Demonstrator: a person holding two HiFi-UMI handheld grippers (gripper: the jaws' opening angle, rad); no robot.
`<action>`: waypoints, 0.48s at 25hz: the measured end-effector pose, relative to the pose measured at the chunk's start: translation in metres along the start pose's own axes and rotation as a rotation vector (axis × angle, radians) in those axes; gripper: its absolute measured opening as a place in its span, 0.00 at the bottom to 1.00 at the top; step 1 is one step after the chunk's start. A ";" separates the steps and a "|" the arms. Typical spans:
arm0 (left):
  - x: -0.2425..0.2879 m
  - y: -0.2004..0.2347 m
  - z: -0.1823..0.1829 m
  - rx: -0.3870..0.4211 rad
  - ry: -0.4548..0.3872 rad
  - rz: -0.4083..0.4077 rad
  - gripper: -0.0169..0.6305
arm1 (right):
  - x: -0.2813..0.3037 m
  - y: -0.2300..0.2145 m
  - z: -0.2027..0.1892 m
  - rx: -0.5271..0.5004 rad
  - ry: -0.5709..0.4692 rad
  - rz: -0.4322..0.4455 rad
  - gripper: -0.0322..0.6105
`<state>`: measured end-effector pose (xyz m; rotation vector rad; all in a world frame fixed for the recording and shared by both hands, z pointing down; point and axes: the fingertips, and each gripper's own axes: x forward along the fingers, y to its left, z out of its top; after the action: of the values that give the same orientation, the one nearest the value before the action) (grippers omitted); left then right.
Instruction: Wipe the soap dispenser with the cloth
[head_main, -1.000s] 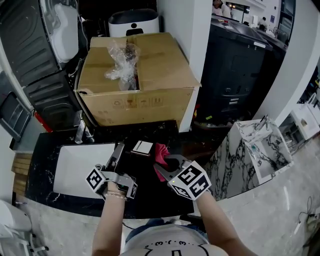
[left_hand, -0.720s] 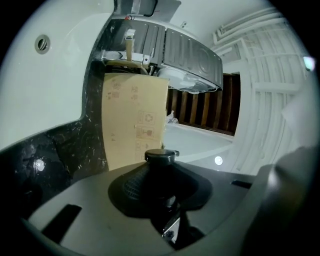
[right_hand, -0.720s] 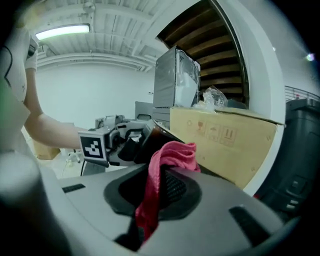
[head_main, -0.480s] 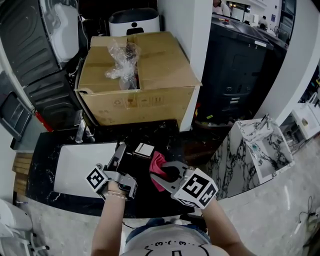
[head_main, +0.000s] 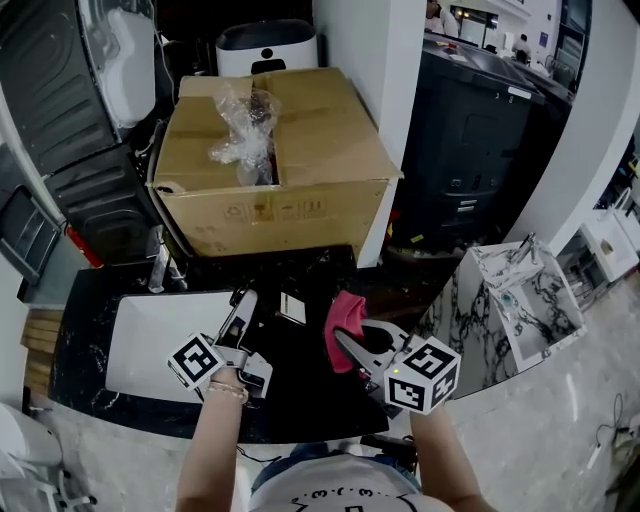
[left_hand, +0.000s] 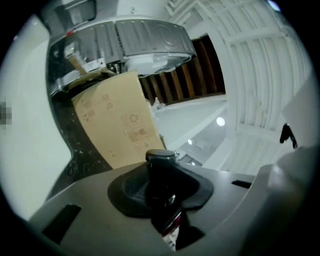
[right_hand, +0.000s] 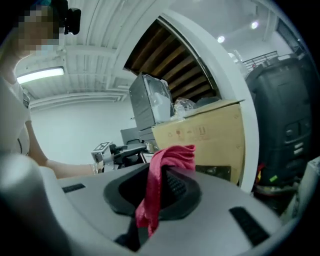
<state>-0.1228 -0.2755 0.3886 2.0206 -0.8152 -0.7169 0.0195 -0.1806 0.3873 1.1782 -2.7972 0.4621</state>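
Close to the person, the left gripper (head_main: 238, 320) was squeezed shut on the soap dispenser (left_hand: 160, 167). Its black pads pinched the dark bottle just under the round cap. The right gripper (head_main: 352, 345) was pinched on the red cloth (right_hand: 167, 157). Only a small part of the cloth sat between the pads, and the rest hung loose over them. The cloth and the dispenser were near each other but not touching, so I thought the wiping had not begun.

A few things could have gone wrong. The cloth was held by so little that a hard rub might have pulled it out. The bottle was gripped high up, so a push from the side might have made it twist or slip. Then it would have dropped on the black counter (head_main: 300, 400) below, or into the white sink (head_main: 150, 340) just beside it. A bump on the cap might also have squirted soap out.

Farther back stood a big cardboard box (head_main: 300, 190), well away from both grippers.
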 end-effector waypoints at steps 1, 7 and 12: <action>0.004 0.002 0.002 0.091 0.041 0.017 0.20 | -0.003 -0.007 -0.002 0.017 0.001 -0.027 0.13; 0.036 0.016 0.000 0.584 0.282 0.027 0.19 | -0.010 -0.029 -0.023 0.101 0.041 -0.109 0.13; 0.062 0.050 -0.008 0.779 0.422 0.002 0.19 | -0.005 -0.028 -0.040 0.095 0.113 -0.129 0.13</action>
<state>-0.0927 -0.3411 0.4226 2.7178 -0.9169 0.0843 0.0408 -0.1840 0.4319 1.2980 -2.6112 0.6356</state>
